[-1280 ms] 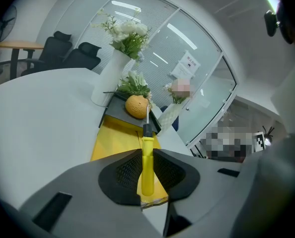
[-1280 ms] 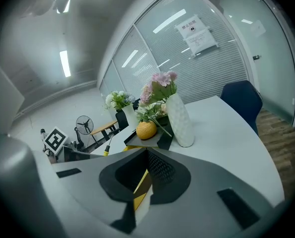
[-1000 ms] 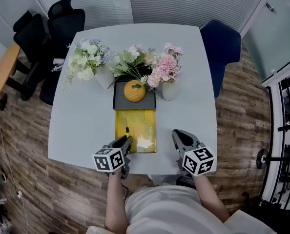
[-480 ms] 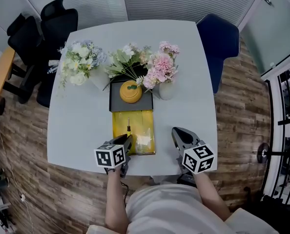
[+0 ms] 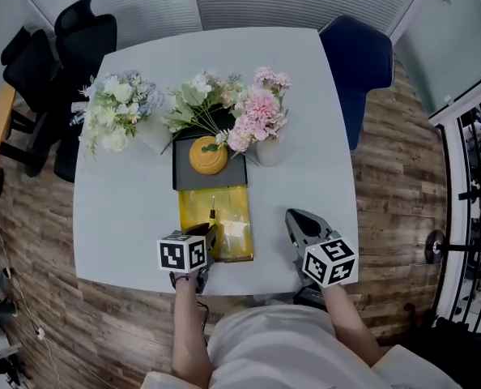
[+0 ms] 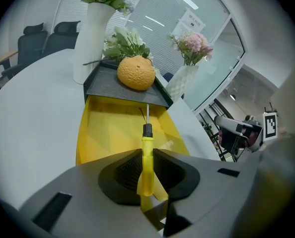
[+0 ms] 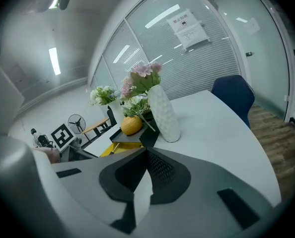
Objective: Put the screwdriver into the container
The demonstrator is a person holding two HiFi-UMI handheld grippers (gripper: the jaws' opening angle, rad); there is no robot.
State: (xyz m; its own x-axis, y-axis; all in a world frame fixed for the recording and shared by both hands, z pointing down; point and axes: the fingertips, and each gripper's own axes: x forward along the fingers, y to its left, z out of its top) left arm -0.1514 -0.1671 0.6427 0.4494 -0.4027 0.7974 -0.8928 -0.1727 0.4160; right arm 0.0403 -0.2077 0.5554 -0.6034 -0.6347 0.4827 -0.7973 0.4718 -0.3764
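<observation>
My left gripper [image 6: 148, 182] is shut on the yellow handle of a screwdriver [image 6: 146, 152]. Its black collar and thin metal shaft point forward over the yellow container [image 6: 112, 133]. In the head view the left gripper [image 5: 206, 245] sits at the near edge of the yellow container [image 5: 193, 217], with the screwdriver [image 5: 212, 215] reaching over it. My right gripper [image 5: 299, 227] rests to the right on the table, its jaws together with nothing between them; in its own view the right gripper [image 7: 146, 170] shows the same.
A dark tray [image 5: 184, 173] holding an orange round object [image 5: 207, 154] adjoins the container's far side. Vases of flowers [image 5: 257, 120] stand behind it on the white table [image 5: 305, 177]. A blue chair [image 5: 358, 63] and black chairs [image 5: 54, 55] ring the table.
The head view has shifted, so the table sits lower-left in frame. My left gripper has crept slightly forward, bringing the screwdriver further over the yellow container. The right gripper has stayed put.
</observation>
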